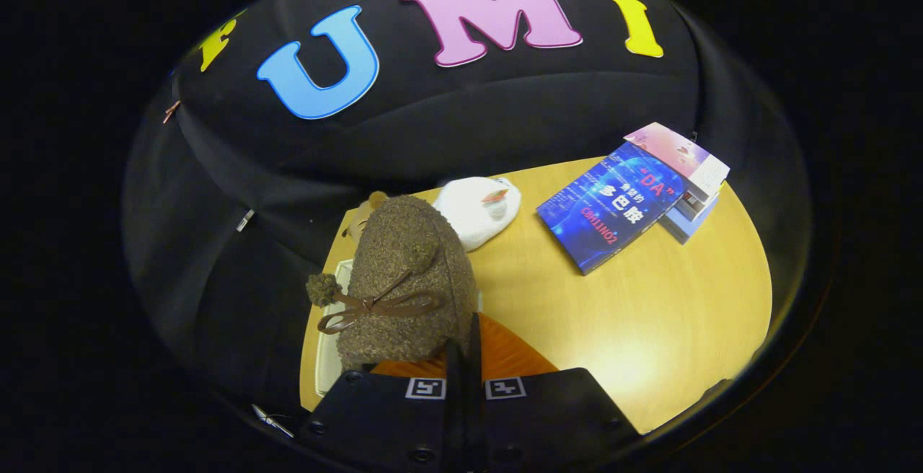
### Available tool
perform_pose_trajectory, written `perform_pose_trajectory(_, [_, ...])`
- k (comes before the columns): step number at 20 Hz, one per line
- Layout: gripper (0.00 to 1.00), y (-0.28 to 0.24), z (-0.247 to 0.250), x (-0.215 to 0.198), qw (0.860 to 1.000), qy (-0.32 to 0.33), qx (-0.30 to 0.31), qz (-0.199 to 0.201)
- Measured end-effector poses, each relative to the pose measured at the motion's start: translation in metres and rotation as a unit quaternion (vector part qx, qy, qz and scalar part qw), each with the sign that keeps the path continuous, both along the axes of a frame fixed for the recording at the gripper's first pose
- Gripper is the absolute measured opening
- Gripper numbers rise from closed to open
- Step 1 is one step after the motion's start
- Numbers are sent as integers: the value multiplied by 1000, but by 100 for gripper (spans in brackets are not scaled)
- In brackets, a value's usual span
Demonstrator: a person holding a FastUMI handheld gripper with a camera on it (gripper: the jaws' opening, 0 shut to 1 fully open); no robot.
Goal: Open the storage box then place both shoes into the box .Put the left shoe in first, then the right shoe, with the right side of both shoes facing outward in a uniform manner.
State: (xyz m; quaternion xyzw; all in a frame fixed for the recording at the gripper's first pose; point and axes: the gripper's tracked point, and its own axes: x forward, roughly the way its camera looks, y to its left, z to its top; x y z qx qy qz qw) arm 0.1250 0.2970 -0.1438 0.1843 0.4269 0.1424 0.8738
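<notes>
A brown fuzzy shoe (407, 278) with two pom-poms and a brown bow hangs just ahead of my gripper (462, 339). The fingers stand almost together and pinch the shoe's rim, so the gripper is shut on it. An orange ribbed surface (508, 354), seemingly the shoe's sole, shows right beside the fingers. Below and left of the shoe lies the pale rim of the storage box (329, 357), mostly hidden by the shoe. A bit of another brown shoe (369, 205) peeks out beyond the held one.
A white soft item (477, 210) lies on the yellow wooden table (649, 314) beyond the shoe. A blue book (613, 206) leans on a small stack of books (692, 184) at the far right. Black cloth walls close in behind and to the left.
</notes>
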Motion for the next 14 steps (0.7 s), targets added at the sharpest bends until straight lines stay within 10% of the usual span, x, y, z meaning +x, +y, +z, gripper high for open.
perform_pose_trajectory(14, [6, 76, -82, 2, 991, 35, -127, 0])
